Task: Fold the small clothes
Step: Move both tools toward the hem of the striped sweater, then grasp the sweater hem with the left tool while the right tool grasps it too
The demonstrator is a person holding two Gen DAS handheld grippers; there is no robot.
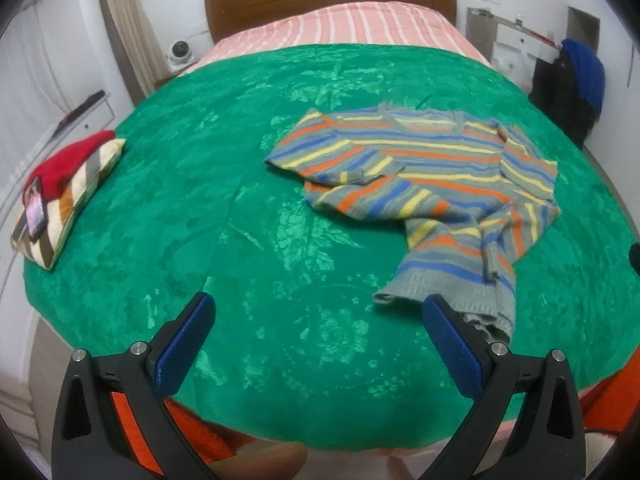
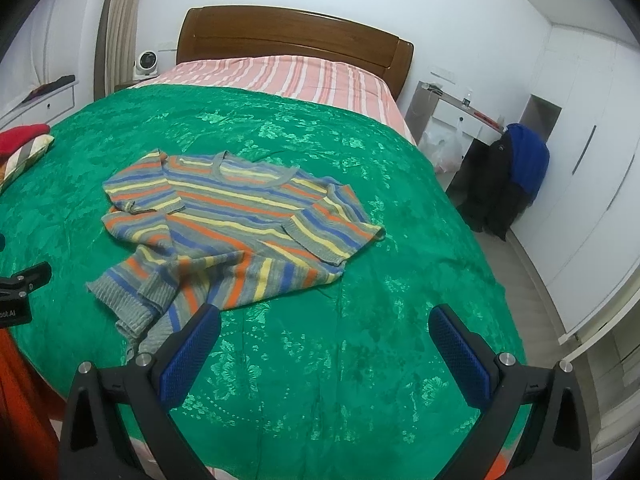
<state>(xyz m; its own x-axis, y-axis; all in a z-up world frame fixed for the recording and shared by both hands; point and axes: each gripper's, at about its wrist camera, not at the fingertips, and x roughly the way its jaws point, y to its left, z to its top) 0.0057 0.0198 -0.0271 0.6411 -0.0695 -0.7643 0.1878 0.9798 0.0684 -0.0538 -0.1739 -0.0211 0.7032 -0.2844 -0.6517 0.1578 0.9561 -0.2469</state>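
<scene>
A small striped sweater (image 1: 424, 172) in grey, orange, yellow and blue lies rumpled on the green bedspread (image 1: 240, 216), collar toward the headboard, its ribbed hem bunched near the bed's front edge. My left gripper (image 1: 318, 306) hovers open over the bedspread, with its right finger just in front of the hem. In the right wrist view the same sweater (image 2: 236, 224) lies ahead and to the left, on the green bedspread (image 2: 360, 320). My right gripper (image 2: 326, 318) is open and holds nothing, its left finger close to the sweater's lower edge.
A striped cushion (image 1: 68, 204) with a red garment and a phone on it rests at the bed's left edge. Behind are the wooden headboard (image 2: 292, 36) and pink striped sheet (image 2: 280, 76). Dark and blue clothes (image 2: 508, 176) hang right of the bed, beside white wardrobes.
</scene>
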